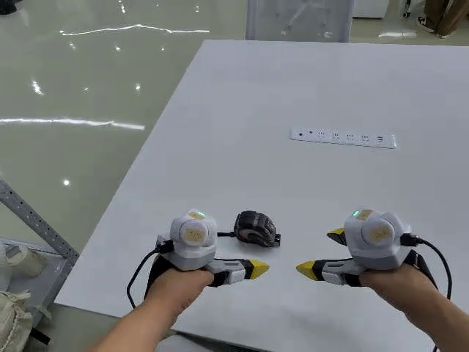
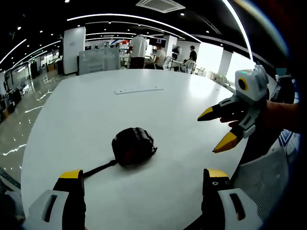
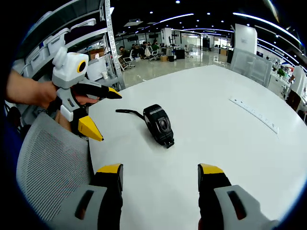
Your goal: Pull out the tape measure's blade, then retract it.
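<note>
A black tape measure [image 1: 256, 228] lies on the white table [image 1: 293, 88] near its front edge, blade fully in, with a short black wrist strap [image 2: 98, 168] trailing off it. My left gripper [image 1: 249, 262] is held open just left of it and a little nearer me, holding nothing. My right gripper [image 1: 320, 251] hovers open to its right, also with nothing in it. In the left gripper view the tape measure [image 2: 134, 145] sits just ahead of the open jaws [image 2: 144, 175], with the right gripper [image 2: 210, 133] beyond. The right gripper view has the case [image 3: 158, 123] ahead of its jaws [image 3: 160, 168] and the left gripper [image 3: 108, 116] opposite.
A white power strip [image 1: 343, 137] lies further back on the table. A metal shelving rack [image 1: 29, 213] stands off the table's left side. A grey mesh chair [image 3: 53, 163] sits at the near edge. People are far off in the room [image 2: 139, 48].
</note>
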Motion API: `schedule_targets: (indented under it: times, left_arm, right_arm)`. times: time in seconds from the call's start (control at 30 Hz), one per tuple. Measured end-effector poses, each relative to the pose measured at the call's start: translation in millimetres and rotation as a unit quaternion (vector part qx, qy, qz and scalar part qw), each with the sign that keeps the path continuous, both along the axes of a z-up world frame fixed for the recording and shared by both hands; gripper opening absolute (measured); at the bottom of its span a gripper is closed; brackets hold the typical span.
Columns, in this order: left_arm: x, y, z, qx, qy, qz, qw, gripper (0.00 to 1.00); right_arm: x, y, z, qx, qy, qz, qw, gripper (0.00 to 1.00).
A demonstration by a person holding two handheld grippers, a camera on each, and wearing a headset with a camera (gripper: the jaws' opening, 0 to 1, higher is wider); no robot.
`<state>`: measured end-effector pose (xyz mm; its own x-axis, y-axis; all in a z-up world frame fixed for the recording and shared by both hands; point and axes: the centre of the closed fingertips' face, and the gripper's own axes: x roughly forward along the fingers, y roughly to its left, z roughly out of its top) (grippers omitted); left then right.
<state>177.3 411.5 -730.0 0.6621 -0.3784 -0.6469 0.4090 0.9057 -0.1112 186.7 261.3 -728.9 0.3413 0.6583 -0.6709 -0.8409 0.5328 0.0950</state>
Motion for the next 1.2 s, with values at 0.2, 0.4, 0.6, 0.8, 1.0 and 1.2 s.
schedule_targets:
  times: [0.2,0.4,0.6,0.8,1.0,1.2]
  left_arm:
    - [-18.8,6.4,4.6,-0.008,0.000,-0.011,0.9999,1.00]
    - [-33.9,18.9,8.1,-0.008,-0.002,-0.023,0.9997,1.00]
    - [-42.8,31.0,18.5,-0.009,-0.008,-0.031,0.9995,1.00]
    - [-48.4,38.8,23.0,-0.005,-0.009,-0.035,0.9993,1.00]
    - [-55.6,44.1,29.1,-0.004,-0.009,-0.032,0.9995,0.99]
    - [-62.8,56.3,37.1,-0.007,-0.008,-0.025,0.9996,1.00]
  right_arm:
    - [-15.4,-9.5,11.1,0.009,-0.002,-0.035,0.9994,0.67]
    - [-24.5,-13.7,24.7,0.016,-0.010,-0.058,0.9981,0.71]
    - [-29.7,-20.4,37.8,0.025,-0.015,-0.089,0.9956,0.79]
    - [-38.6,-30.6,54.0,0.032,-0.018,-0.120,0.9921,0.86]
    - [-52.0,-42.9,61.5,0.035,-0.018,-0.144,0.9888,0.91]
    - [-69.5,-54.7,71.4,0.026,-0.018,-0.160,0.9866,0.93]
